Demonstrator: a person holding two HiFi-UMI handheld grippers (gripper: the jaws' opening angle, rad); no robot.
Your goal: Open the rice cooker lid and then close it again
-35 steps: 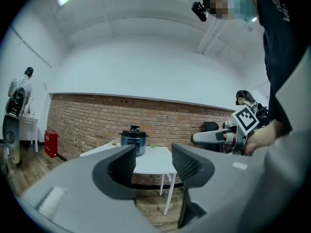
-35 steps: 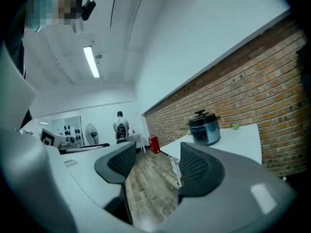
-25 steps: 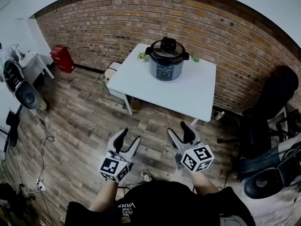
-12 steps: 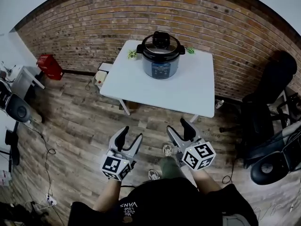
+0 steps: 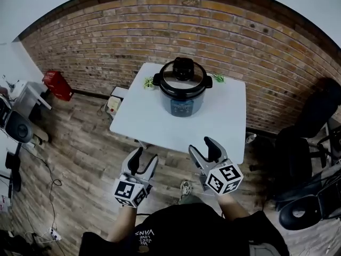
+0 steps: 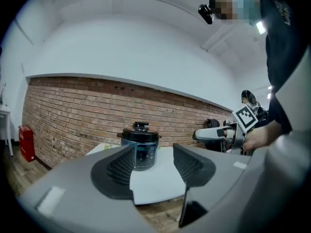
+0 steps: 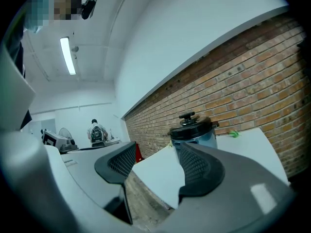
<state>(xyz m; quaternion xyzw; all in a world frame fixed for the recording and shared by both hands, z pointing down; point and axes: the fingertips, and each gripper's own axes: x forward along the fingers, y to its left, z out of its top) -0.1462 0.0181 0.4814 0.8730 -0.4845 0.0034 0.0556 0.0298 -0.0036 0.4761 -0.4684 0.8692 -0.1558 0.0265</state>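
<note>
Seeing the rice cooker [image 5: 181,92] standing toward the back of the white table [image 5: 154,129], lid [image 5: 183,74] sitting shut on top, brick wall [image 5: 106,41] running behind. Holding the left gripper [image 5: 147,154] and right gripper [image 5: 203,145] side by side near the table's front edge, well apart from the rice cooker, both pairs of fingers gaping open, gripping nothing

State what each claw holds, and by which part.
Nothing is held: the left claw and right claw are open and empty, short of the rice cooker.
</note>
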